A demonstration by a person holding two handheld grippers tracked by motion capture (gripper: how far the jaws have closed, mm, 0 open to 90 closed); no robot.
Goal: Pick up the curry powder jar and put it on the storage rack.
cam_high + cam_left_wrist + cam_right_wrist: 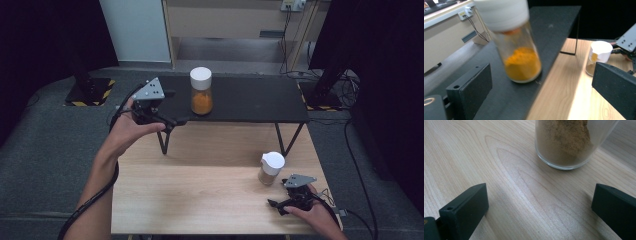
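Now the left gripper (172, 107) has wide, empty jaws with the orange spice jar (517, 55) just ahead between them; ease straight back, keeping both pads off the glass. Right gripper (278, 204) rests with jaws spread, holding nothing, the brown spice jar (569, 142) just ahead.

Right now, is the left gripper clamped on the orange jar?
No, in the left gripper view the left gripper has its jaws spread wide, and the orange jar stands free on the black shelf beyond them.
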